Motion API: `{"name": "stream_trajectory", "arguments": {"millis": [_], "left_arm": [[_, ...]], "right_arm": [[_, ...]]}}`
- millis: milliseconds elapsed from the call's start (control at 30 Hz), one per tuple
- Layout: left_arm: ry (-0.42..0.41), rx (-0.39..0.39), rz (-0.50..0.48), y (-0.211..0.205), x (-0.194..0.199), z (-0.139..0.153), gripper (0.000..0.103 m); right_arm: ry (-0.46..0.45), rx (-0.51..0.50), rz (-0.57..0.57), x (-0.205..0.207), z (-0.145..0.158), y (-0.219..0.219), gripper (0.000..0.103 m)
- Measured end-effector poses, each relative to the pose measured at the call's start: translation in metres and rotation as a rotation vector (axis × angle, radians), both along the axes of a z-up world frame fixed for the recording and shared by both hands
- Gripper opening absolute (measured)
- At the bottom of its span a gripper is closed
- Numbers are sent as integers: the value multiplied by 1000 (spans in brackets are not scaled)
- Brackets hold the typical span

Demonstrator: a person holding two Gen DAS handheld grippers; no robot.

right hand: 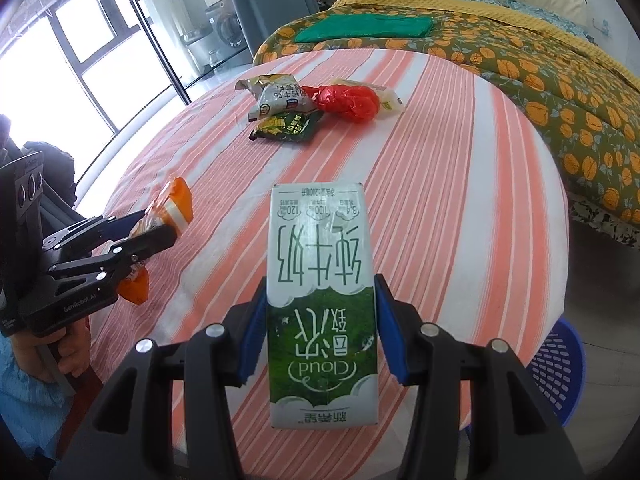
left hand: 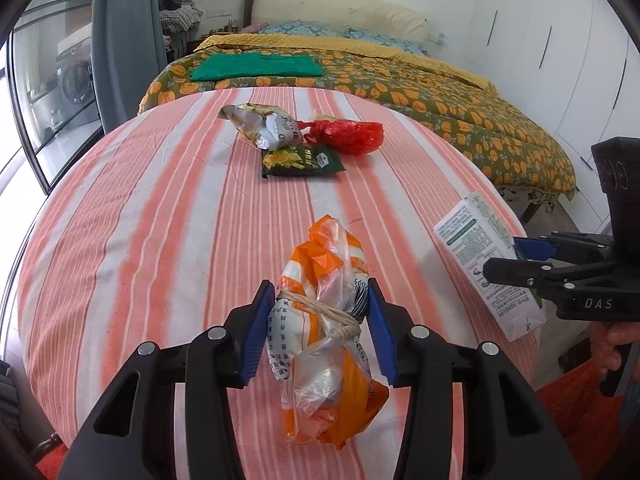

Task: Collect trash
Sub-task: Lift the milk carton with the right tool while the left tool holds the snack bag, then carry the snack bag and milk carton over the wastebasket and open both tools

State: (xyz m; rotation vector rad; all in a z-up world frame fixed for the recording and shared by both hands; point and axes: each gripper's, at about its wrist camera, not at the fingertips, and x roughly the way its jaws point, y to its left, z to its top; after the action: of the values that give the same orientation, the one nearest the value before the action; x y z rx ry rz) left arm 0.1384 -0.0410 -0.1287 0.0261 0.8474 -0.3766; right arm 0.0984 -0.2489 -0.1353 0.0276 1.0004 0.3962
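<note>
Covering table [left hand: 160, 208], striped cloth; bed [left hand: 400, 80] behind.

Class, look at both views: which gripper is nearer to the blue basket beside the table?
Right. The right gripper, shut on the milk carton, sits at the table edge just above the blue basket. The left gripper, shut on the orange bag, is further across the table.

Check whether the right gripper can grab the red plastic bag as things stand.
Probably not: the right gripper is shut on the milk carton, so it has no free grip. The red plastic bag itself lies unobstructed farther along the table.
</note>
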Motion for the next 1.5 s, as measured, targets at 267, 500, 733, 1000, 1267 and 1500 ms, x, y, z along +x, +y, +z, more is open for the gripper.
{"name": "stream_trajectory", "arguments": {"millis": [267, 500, 733, 1000, 1267, 1500], "left_arm": [[15, -11, -20, -17, 2, 3, 45], [6, -21, -82, -56, -2, 7, 45], [18, -47, -232, -132, -18, 6, 45], [65, -55, -436, -244, -46, 0, 45], [189, -9, -494, -347, -40, -70, 46], [264, 6, -480, -389, -25, -128, 48]], "right_arm": [[-22, 5, -19, -5, 7, -7, 49], [-36, 33, -112, -8, 19, -55, 49], [-24, -22, -249, -20, 13, -143, 49], [48, -67, -428, -26, -25, -241, 49], [120, -60, -558, -39, -61, -303, 49], [156, 11, -613, -49, -84, -336, 49]]}}
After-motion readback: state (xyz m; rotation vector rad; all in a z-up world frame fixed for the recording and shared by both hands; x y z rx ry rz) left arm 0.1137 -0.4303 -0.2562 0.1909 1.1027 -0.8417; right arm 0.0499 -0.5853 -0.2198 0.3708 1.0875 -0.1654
